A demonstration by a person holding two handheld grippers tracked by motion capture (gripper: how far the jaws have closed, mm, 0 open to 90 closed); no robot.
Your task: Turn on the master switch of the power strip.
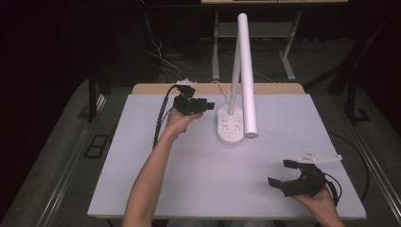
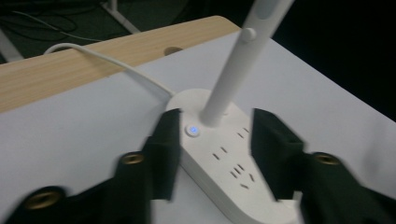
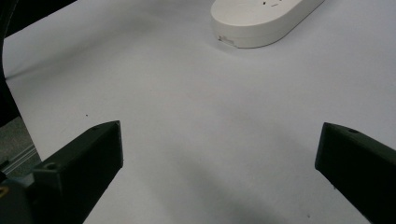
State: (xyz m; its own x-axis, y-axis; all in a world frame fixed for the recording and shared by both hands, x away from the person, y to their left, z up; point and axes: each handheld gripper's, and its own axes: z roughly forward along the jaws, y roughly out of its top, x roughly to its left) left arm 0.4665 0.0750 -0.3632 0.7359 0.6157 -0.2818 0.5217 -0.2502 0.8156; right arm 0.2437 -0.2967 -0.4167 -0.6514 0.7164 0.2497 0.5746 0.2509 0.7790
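A white desk lamp stands at the back middle of the white table [image 1: 189,161]. Its oval base [image 1: 231,125] carries socket slots, and a long white tube head [image 1: 247,71] hangs down over it. My left gripper [image 1: 210,105] is at the base's left side. In the left gripper view it [image 2: 215,126] is open, with its jaws on either side of the base [image 2: 224,158]. A small button [image 2: 192,129] glows blue beside the pole [image 2: 229,74], close to the left jaw. My right gripper [image 1: 280,173] rests open at the front right, holding nothing. Its view [image 3: 220,135] shows the base [image 3: 261,18] farther off.
A white cord [image 2: 107,60] runs from the base over the wooden back edge [image 1: 156,88] of the table. Table legs and cables show on the dark floor behind. Bare white tabletop [image 3: 196,116] lies between the right gripper and the lamp.
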